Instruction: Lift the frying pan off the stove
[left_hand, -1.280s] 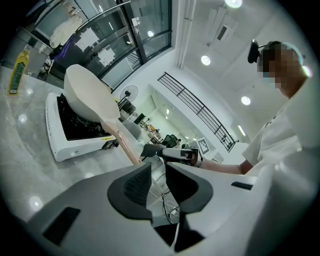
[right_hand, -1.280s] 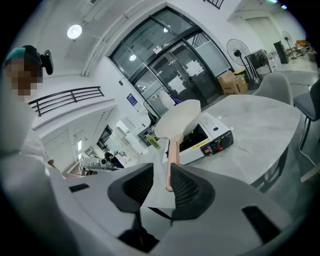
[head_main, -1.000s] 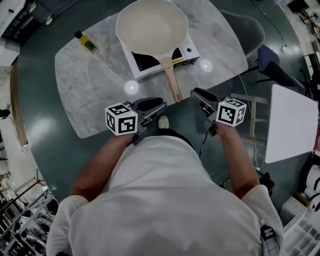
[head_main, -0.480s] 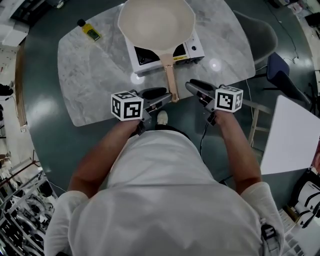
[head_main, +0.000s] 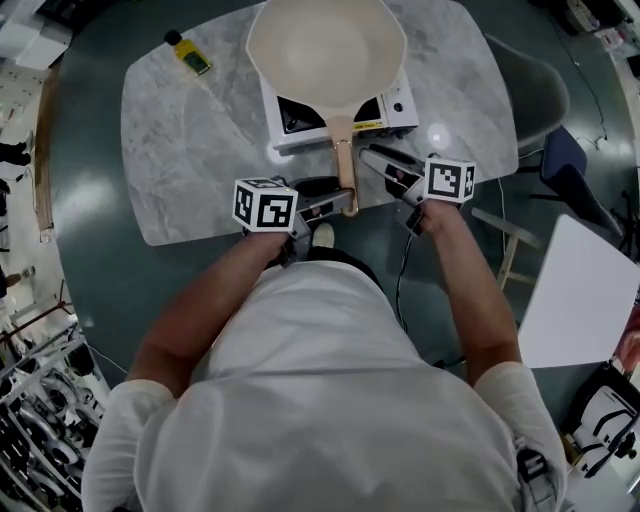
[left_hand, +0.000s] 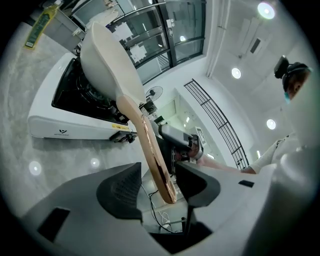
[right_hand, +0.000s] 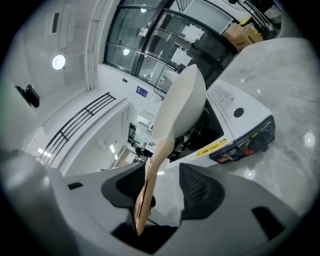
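Note:
A cream frying pan (head_main: 325, 50) sits on a white single-burner stove (head_main: 395, 105) on the marble table (head_main: 190, 150). Its tan handle (head_main: 345, 175) points back toward me. My left gripper (head_main: 335, 203) is at the handle's end, jaws opening. In the left gripper view the handle (left_hand: 150, 145) runs between the jaws of the left gripper (left_hand: 159, 172), near the right pad, not pressed. My right gripper (head_main: 378, 165) comes in from the right, jaws opening. In the right gripper view the handle (right_hand: 150, 185) lies beside the left pad of the right gripper (right_hand: 161, 172), a gap to the right.
A small yellow oil bottle (head_main: 188, 52) lies at the table's far left. A grey chair (head_main: 530, 80) stands right of the table and a white board (head_main: 580, 290) lies further right. The stove's knob side (right_hand: 240, 120) faces the right gripper.
Both grippers have moved forward from the table's near edge to the pan handle. Their jaws have spread wider, and the handle now lies between each pair.

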